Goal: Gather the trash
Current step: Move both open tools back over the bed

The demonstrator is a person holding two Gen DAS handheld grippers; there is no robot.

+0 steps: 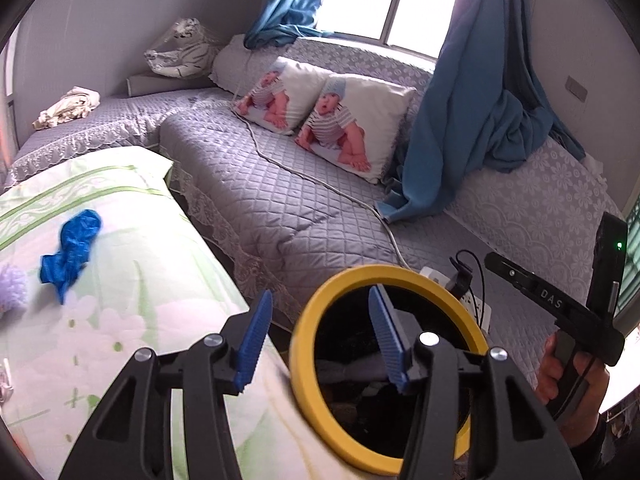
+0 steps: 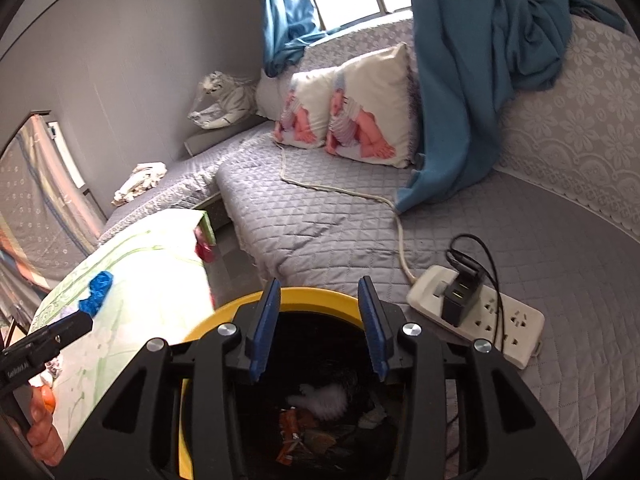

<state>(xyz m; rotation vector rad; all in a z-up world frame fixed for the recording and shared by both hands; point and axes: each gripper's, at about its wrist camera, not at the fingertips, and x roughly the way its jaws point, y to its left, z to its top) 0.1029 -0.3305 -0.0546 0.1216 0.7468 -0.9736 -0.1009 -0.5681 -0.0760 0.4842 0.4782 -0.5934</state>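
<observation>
A yellow-rimmed bin [image 1: 301, 364] with a black liner stands between the table and the sofa. My left gripper [image 1: 320, 298] hangs open and empty over its near-left rim. In the right wrist view my right gripper [image 2: 318, 284] is open right above the bin [image 2: 312, 293], nothing between its pads. Inside lie a white fluffy wad [image 2: 326, 398] and orange wrappers [image 2: 290, 426]. A crumpled blue glove [image 1: 72, 252] lies on the green floral tablecloth [image 1: 132, 320], left of both grippers, with a purple fluffy wad [image 1: 12, 288] beside it.
A white power strip [image 2: 476, 320] with a black charger and cable lies on the grey quilted sofa [image 1: 280, 208] right of the bin. Two printed pillows [image 1: 352, 124], a hanging blue curtain [image 1: 460, 120] and a plush tiger [image 1: 180, 50] sit farther back.
</observation>
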